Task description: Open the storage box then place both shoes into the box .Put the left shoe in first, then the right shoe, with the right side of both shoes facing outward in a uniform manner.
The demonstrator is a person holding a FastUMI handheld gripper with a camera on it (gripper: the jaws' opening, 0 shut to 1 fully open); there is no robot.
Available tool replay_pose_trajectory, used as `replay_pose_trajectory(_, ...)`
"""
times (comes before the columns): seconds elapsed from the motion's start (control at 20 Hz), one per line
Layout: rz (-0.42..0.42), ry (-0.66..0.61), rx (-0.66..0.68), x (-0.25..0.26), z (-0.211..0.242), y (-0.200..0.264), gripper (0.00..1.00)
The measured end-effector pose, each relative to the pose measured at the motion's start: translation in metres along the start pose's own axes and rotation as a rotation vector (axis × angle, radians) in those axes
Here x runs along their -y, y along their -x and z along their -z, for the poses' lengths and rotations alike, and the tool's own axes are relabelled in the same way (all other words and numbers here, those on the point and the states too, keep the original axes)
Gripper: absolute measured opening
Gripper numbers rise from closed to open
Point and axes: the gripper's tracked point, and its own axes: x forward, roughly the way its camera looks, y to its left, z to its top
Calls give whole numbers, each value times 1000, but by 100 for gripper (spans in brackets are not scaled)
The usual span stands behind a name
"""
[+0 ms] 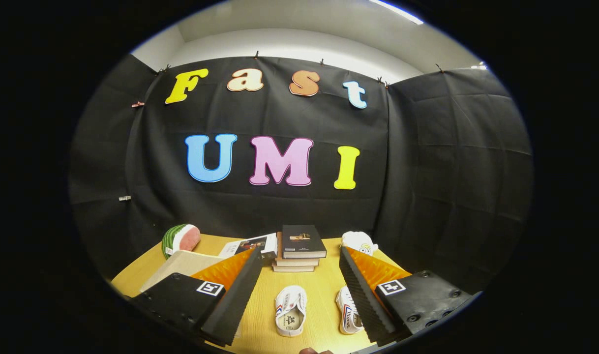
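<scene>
Hovering above the bench (137, 275), the gripper (299, 258) stood spread wide and empty; two white shoes (290, 310) lay between its fingers (235, 295), books (302, 242) beyond.

Bare tabletop (267, 295) between shoes (290, 310) — books (299, 246) beyond

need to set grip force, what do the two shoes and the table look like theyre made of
Both shoes look like white canvas with matte fabric uppers, striped sides and paler, likely rubber soles. The table looks like light wood or laminate, judging by its straight grain. The open gripper holds nothing.
</scene>
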Motion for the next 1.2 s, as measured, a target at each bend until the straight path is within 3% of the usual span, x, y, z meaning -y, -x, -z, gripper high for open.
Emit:
replay_pose_trajectory(0.25,-29,-16,-35,-2,2,-6,97)
replay_pose_trajectory(0.45,-96,-82,-162,-8,23,-22,97)
replay_pose_trajectory(0.7,-206,-254,-443,-30,83,-36,99)
replay_pose_trajectory(0.95,-375,-483,-748,-78,148,-33,99)
replay_pose_trajectory(1.2,-542,-648,-937,-110,188,-22,98)
